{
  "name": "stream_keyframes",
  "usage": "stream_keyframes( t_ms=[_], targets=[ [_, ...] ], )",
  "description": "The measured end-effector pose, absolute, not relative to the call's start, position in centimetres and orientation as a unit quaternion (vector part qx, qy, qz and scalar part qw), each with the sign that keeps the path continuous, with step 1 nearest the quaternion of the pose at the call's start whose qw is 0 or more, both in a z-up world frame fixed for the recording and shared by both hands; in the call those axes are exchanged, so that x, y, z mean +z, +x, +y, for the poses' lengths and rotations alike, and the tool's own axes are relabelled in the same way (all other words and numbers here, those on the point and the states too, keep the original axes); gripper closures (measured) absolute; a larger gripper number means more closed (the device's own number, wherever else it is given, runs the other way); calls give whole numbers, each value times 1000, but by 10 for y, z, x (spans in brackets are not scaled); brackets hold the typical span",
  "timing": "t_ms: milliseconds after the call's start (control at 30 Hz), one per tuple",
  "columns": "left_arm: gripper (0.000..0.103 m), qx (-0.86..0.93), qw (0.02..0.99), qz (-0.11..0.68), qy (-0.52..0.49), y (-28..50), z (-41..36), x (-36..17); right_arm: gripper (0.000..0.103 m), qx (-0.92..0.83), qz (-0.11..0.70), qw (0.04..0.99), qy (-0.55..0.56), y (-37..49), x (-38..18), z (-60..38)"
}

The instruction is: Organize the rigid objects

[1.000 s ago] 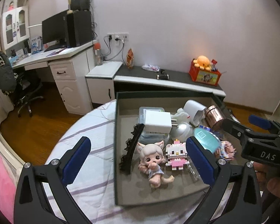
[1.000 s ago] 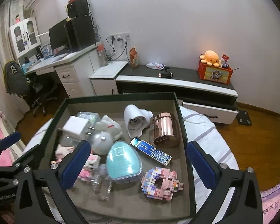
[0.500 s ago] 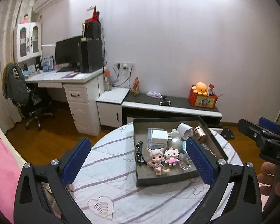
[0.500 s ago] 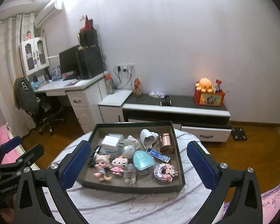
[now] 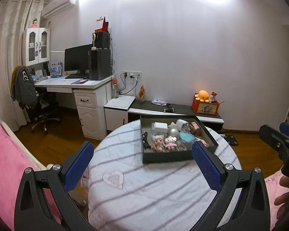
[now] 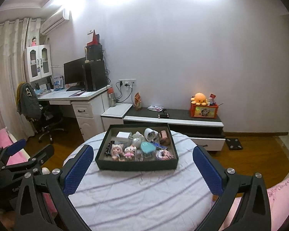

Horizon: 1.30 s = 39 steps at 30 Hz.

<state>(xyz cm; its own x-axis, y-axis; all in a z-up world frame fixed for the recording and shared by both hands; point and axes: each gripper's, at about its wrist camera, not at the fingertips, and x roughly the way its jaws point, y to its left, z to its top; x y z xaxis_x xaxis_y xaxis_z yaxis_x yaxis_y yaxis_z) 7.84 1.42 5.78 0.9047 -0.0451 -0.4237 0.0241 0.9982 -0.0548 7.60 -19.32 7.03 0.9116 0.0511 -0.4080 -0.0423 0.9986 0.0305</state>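
Both grippers are wide open and holding nothing. The dark tray (image 6: pixel 136 166) of toys and trinkets sits on the far side of the round striped table (image 6: pixel 144 196). It's well beyond the right gripper (image 6: pixel 143 170), roughly centred between its jaws, and off to the right of the left gripper (image 5: pixel 142 166).

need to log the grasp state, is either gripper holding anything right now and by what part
Nothing is held. The left gripper and right gripper are both open and empty, away from the tray.
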Motion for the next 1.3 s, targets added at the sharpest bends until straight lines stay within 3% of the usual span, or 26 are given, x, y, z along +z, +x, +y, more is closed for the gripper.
stream_keyframes(
  t_ms=[500,1300],
  targets=[
    [0,-23,976,216,-18,-19,5,36,0,13,199,980,23,-24,43,-200],
    [0,-20,978,209,-12,-23,1,39,0,15,204,978,36,-28,34,-207]
  ],
)
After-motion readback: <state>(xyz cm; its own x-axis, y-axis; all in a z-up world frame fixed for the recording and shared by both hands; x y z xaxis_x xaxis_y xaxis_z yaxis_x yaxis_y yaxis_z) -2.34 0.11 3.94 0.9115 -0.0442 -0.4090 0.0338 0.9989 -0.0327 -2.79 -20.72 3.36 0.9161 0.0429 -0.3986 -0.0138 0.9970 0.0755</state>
